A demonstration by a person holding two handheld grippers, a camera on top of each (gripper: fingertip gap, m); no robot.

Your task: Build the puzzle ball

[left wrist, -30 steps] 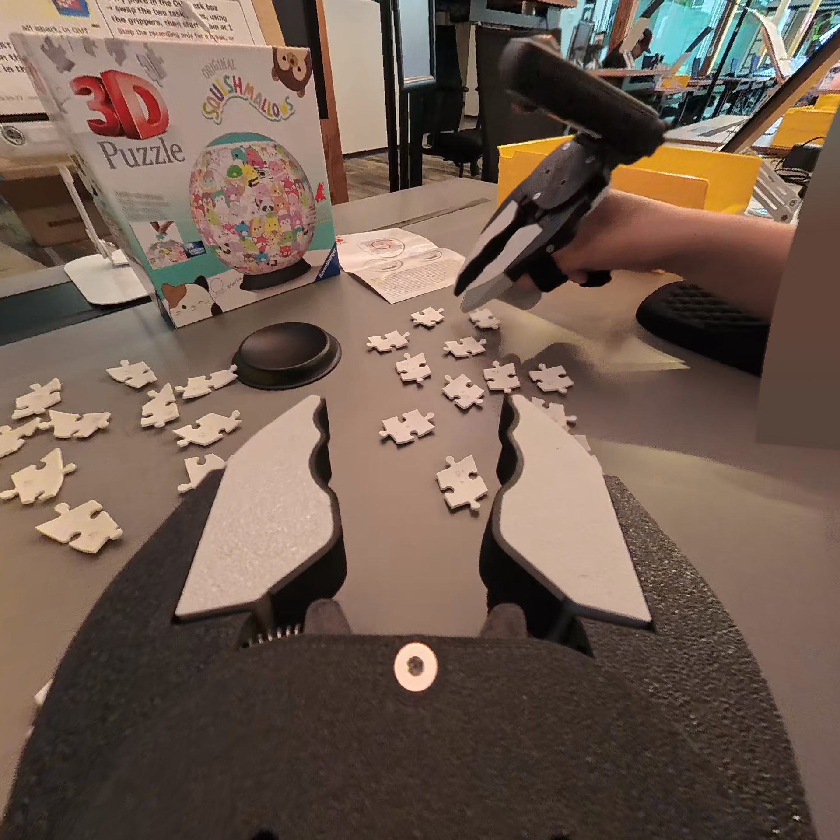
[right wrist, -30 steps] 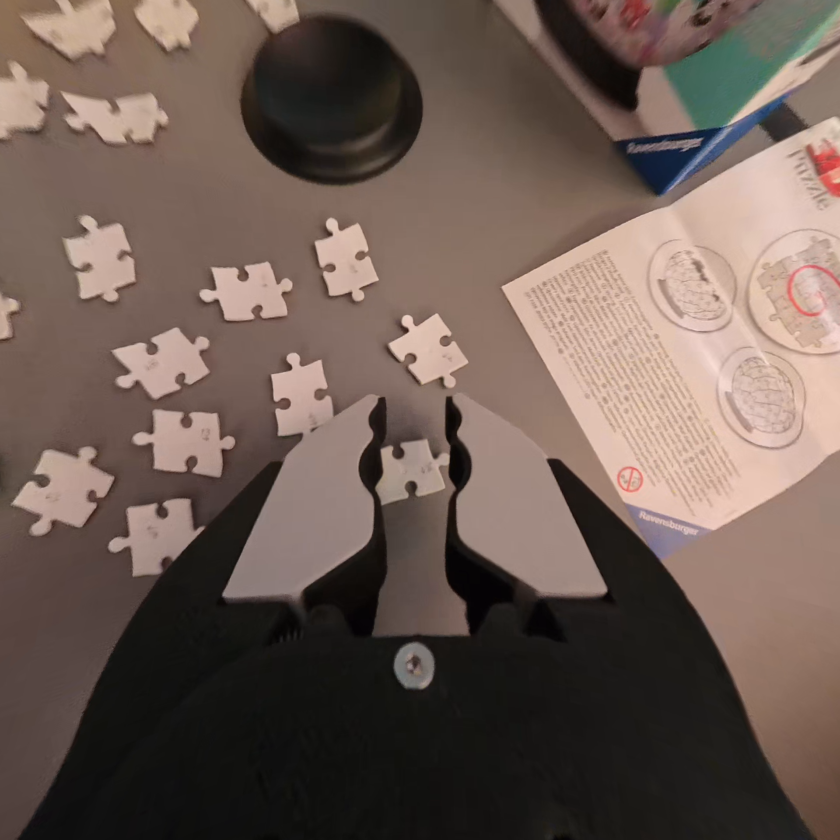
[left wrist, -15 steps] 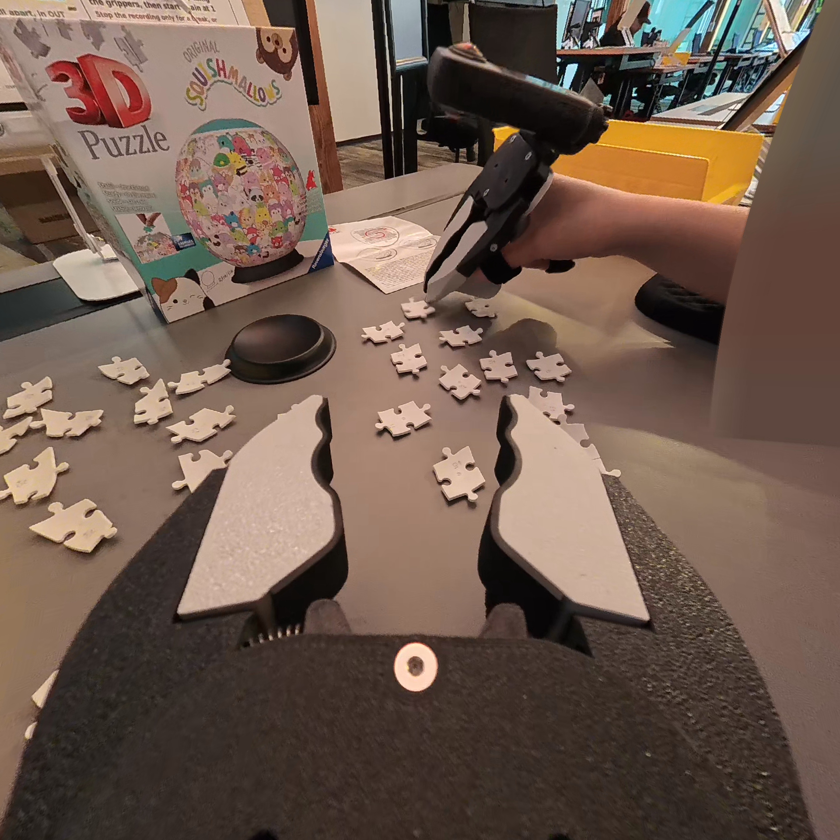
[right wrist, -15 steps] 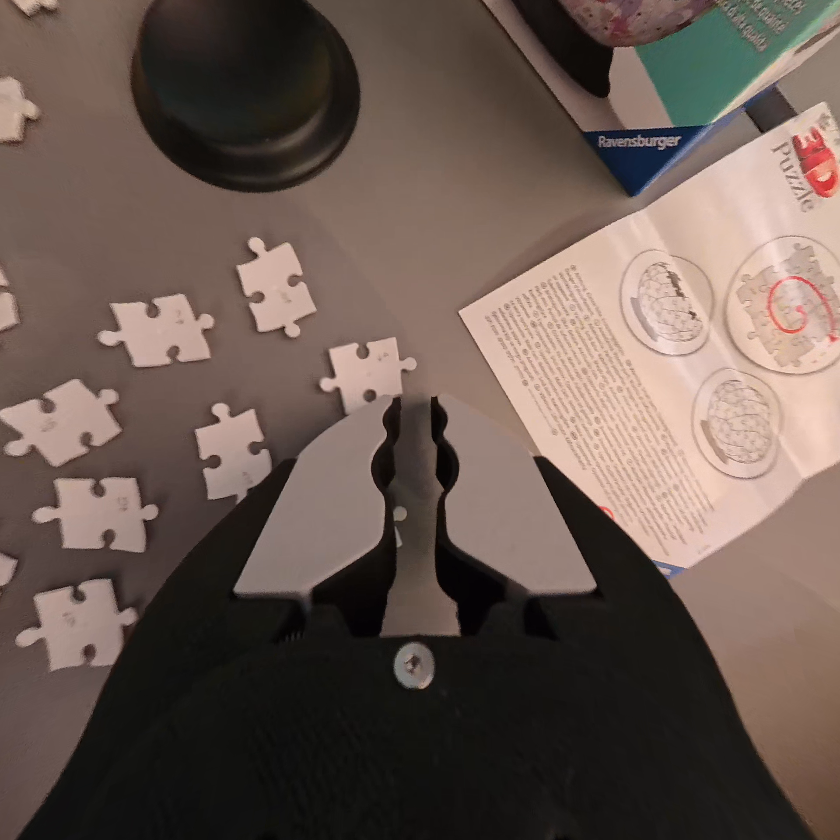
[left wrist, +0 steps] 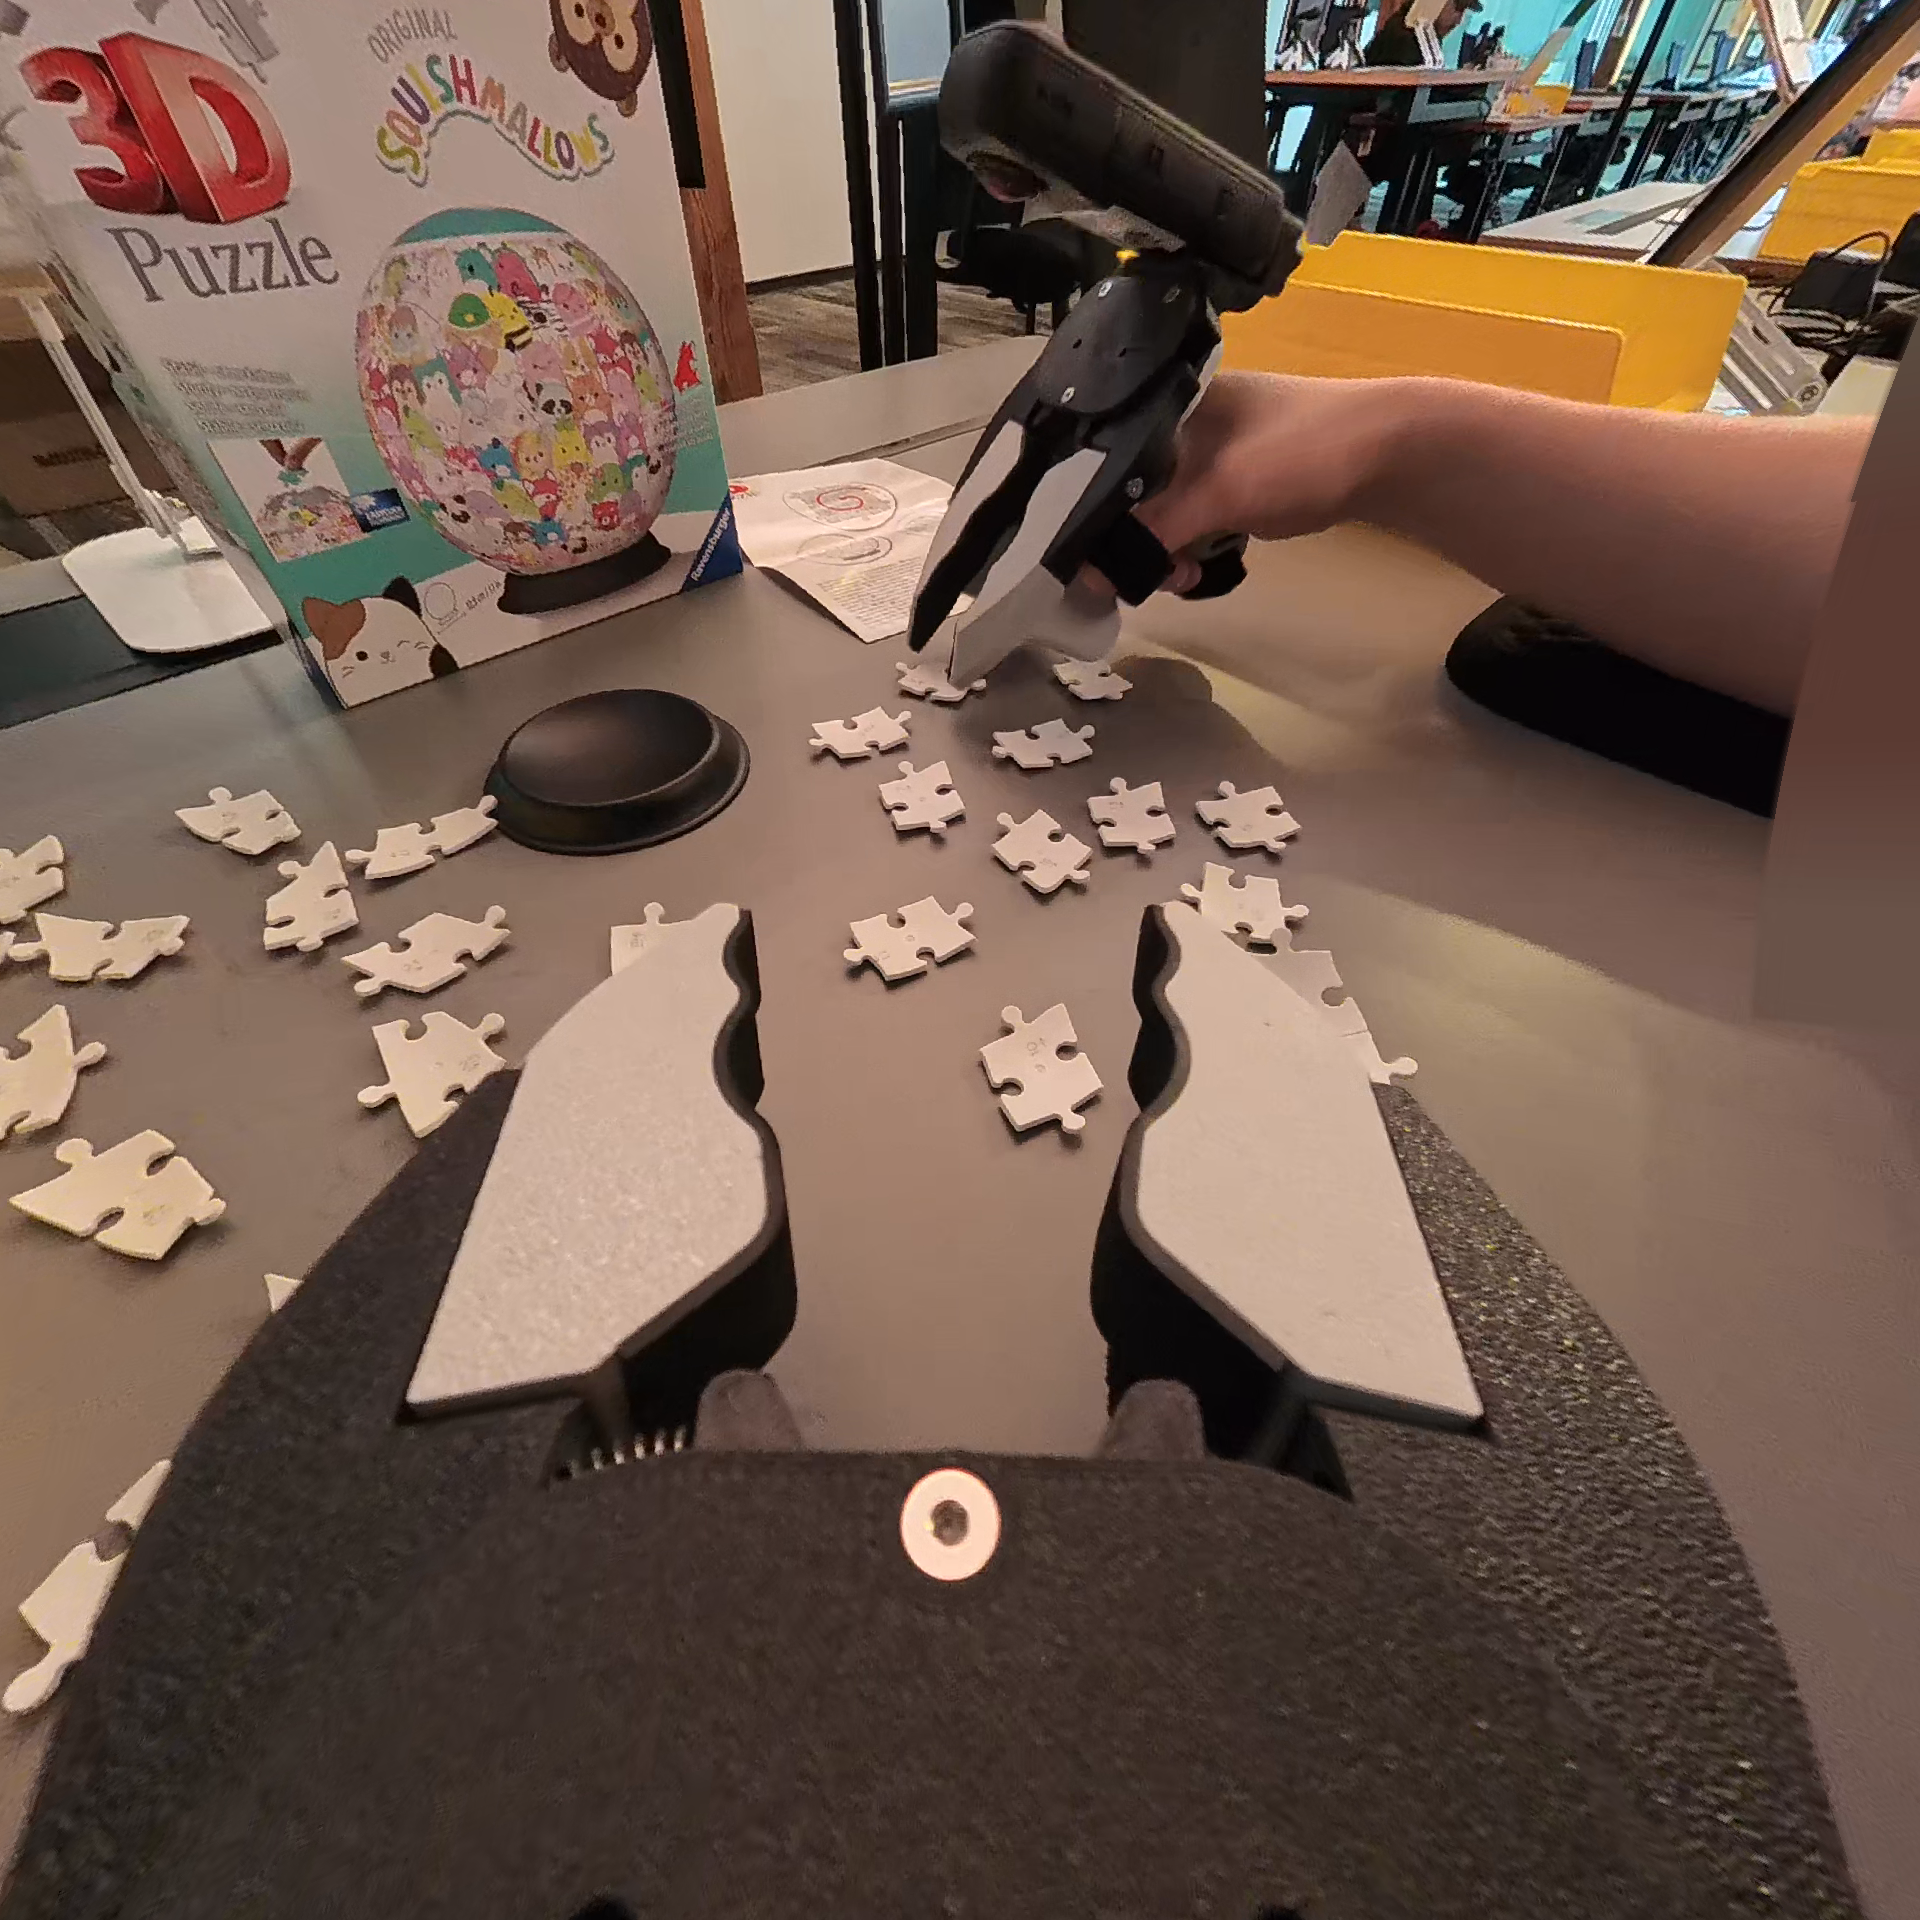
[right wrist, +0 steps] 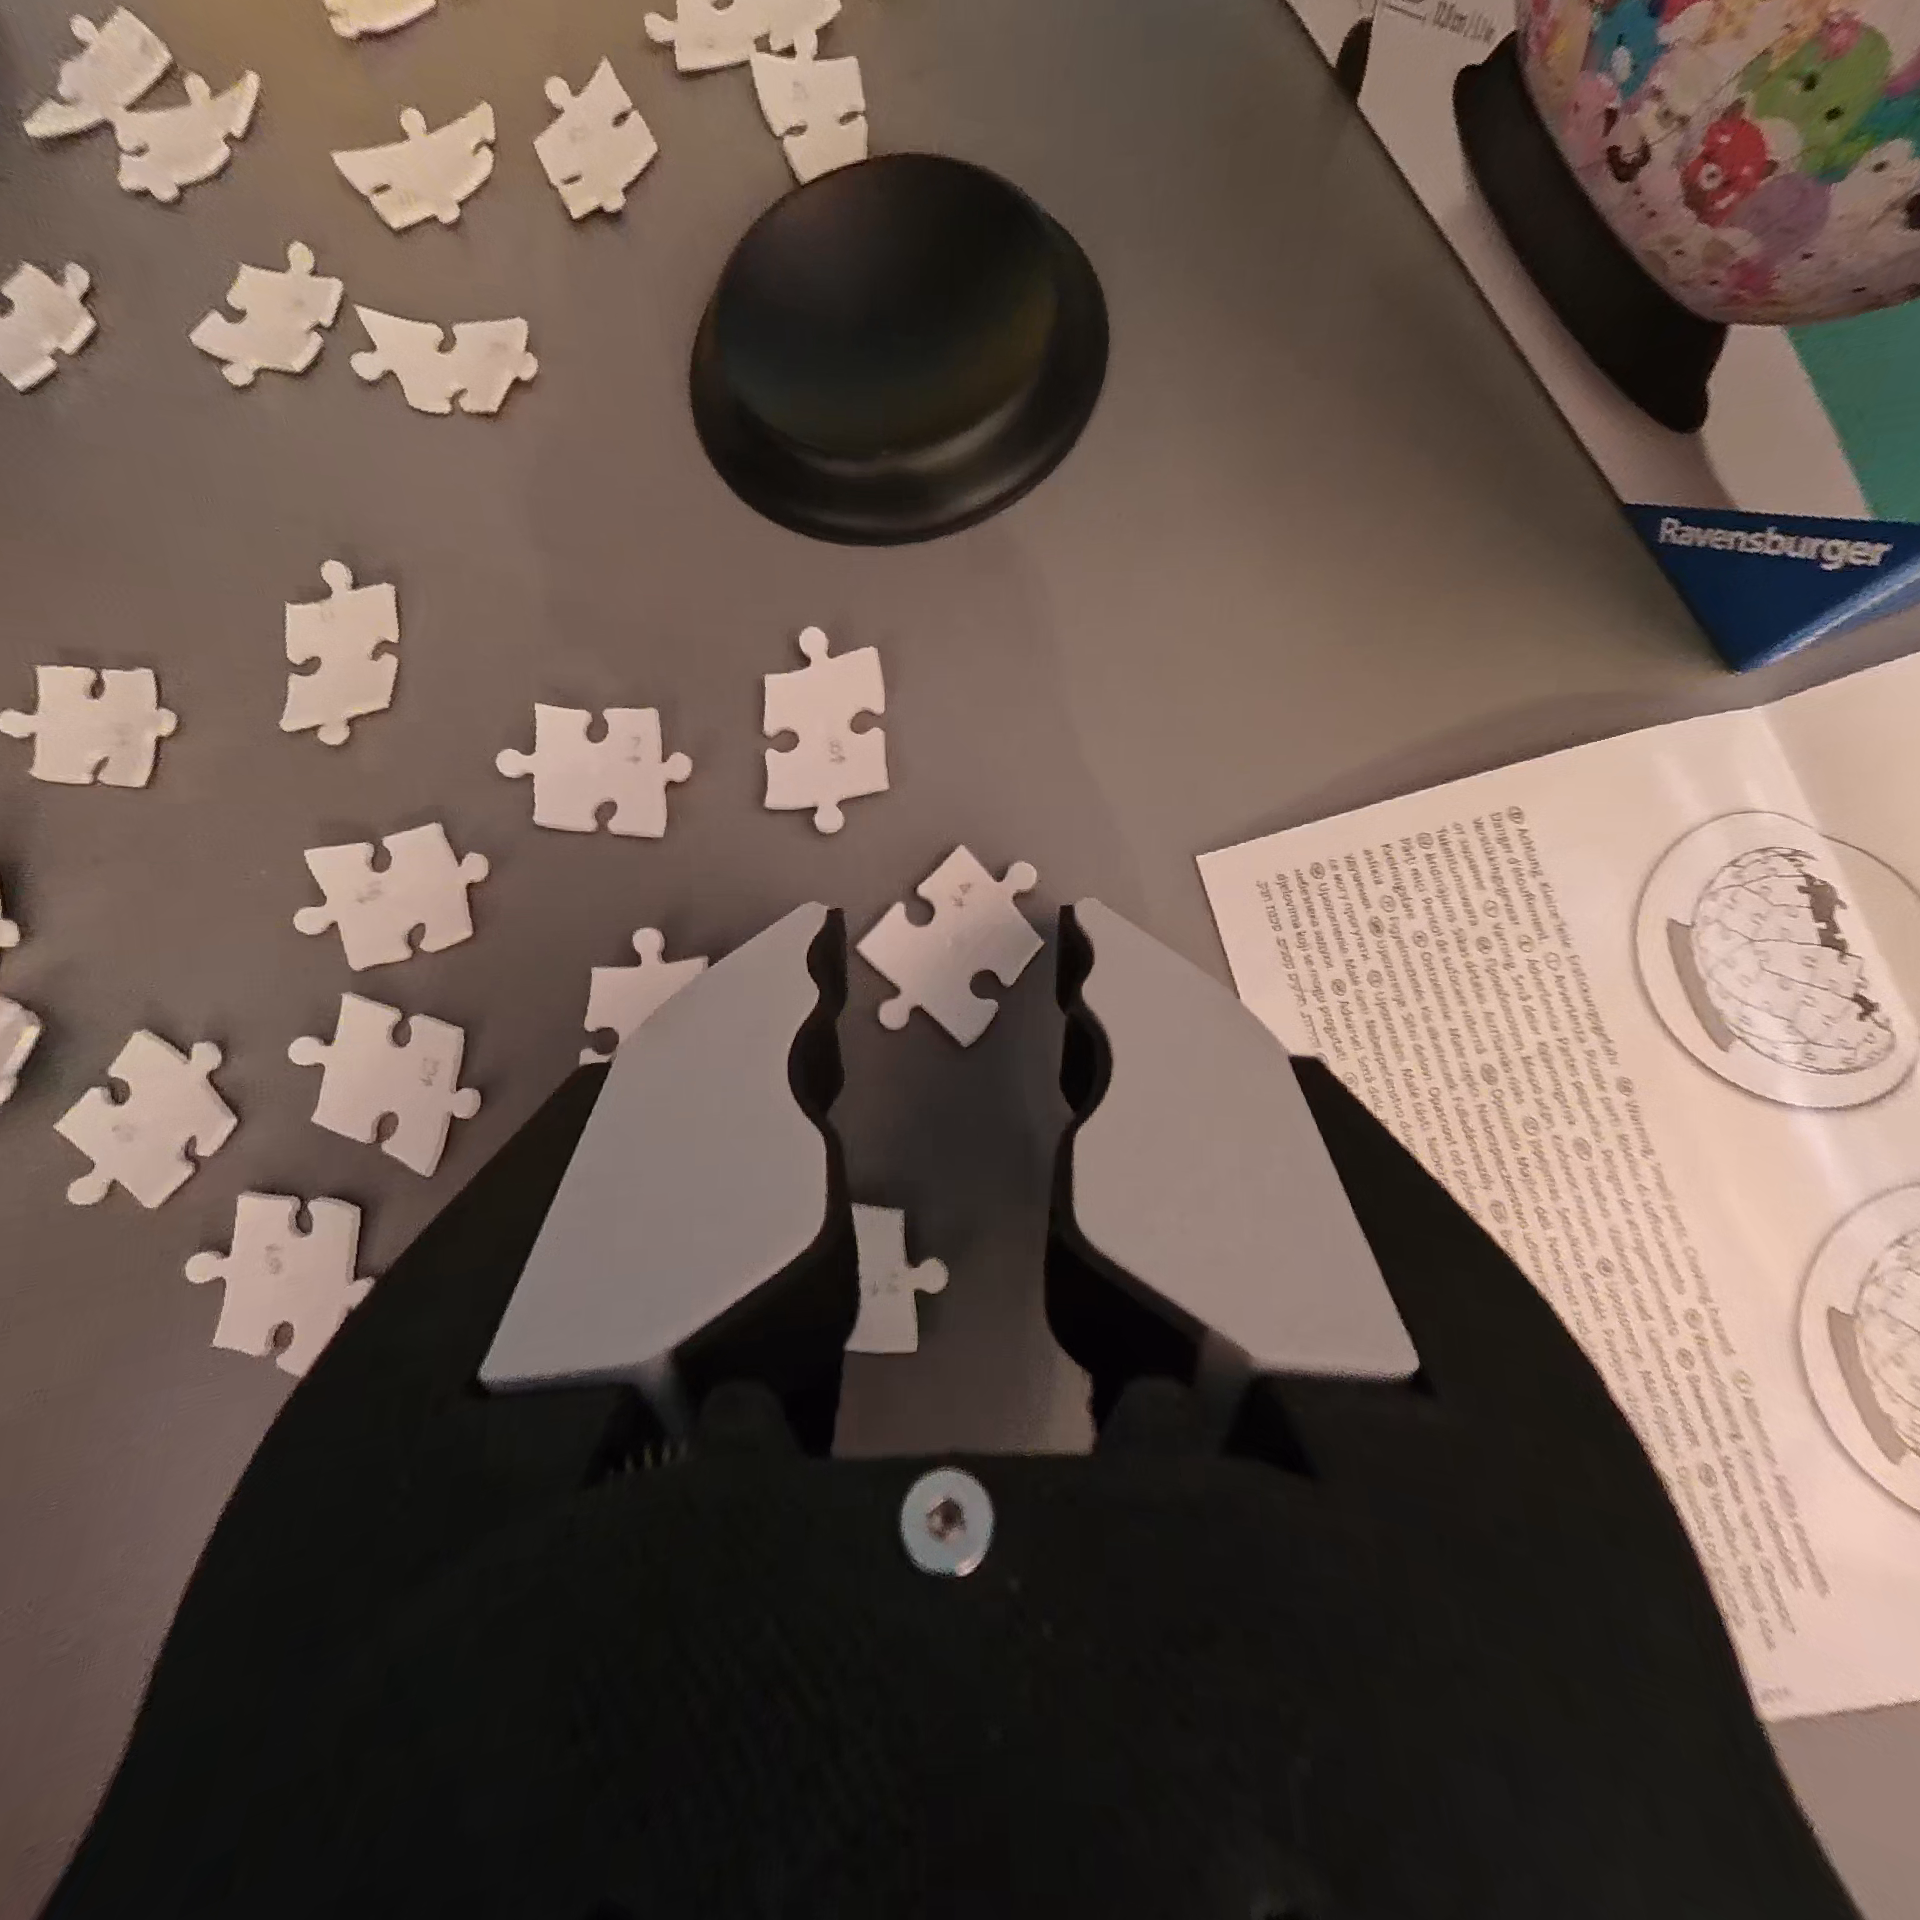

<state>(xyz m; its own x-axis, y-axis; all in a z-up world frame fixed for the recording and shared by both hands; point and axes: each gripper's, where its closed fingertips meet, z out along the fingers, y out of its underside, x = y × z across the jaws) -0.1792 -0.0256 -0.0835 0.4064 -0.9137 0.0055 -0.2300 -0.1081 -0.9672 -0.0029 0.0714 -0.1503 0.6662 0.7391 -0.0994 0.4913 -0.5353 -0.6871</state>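
Several white puzzle pieces lie face down on the grey table (left wrist: 1558, 1039). My right gripper (right wrist: 951, 920) is open, tips down at the table, with one piece (right wrist: 951, 971) lying between its fingertips, untouched as far as I can see. Another piece (right wrist: 883, 1288) lies under its body. In the left wrist view this gripper (left wrist: 940, 655) stands over the farthest piece (left wrist: 930, 681), beside the leaflet. My left gripper (left wrist: 945, 920) is open and empty, low over the near pieces, with one piece (left wrist: 1039, 1070) between its fingers. The black ball stand (left wrist: 618, 764) (right wrist: 899, 353) sits empty.
The puzzle box (left wrist: 364, 312) (right wrist: 1714, 260) stands behind the stand. The instruction leaflet (left wrist: 842, 530) (right wrist: 1558, 1039) lies to its right. A person's forearm (left wrist: 1507, 488) crosses from the right over a black wrist pad (left wrist: 1600, 707). Yellow bins (left wrist: 1455, 322) stand behind. Left tips to right tips: about 20 centimetres.
My right gripper went from nearly shut to open and moved forward, so a different piece near the leaflet now lies between its tips. My left gripper stayed open and barely shifted.
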